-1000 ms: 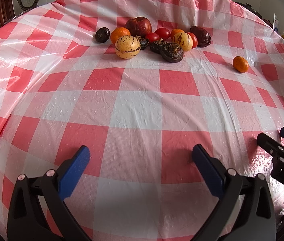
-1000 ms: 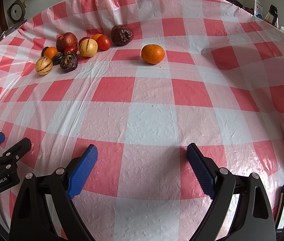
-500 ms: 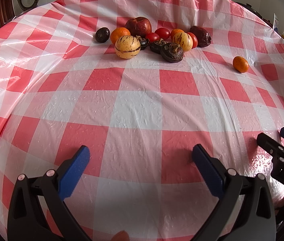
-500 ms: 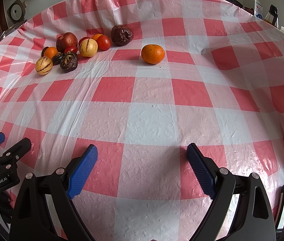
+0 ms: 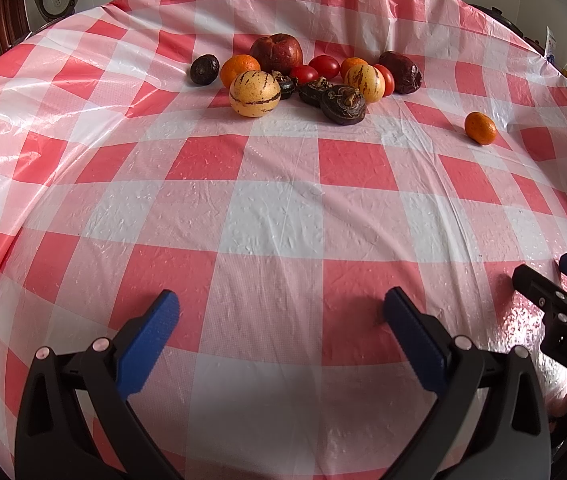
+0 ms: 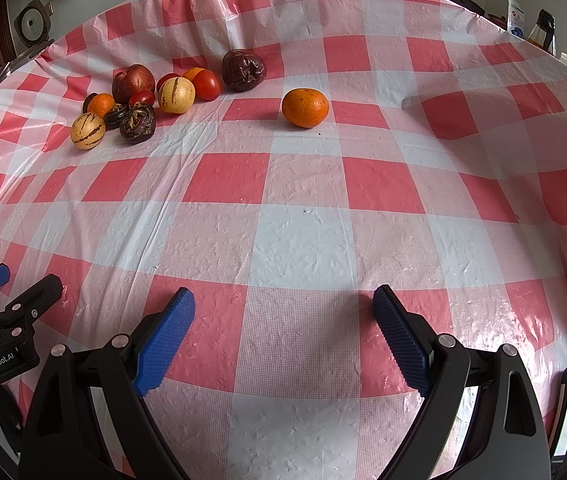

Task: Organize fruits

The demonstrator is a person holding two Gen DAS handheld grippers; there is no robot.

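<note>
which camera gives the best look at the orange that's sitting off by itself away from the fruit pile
The right wrist view: the lone orange sits near the middle, large and unobstructed, ahead of the open right tool. The left wrist view shows it small, far off to the right.

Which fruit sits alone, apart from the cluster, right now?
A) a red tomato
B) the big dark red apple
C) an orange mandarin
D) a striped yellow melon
C: the orange mandarin lies by itself on the checked tablecloth, well to the right of the fruit cluster, touching nothing.
</note>
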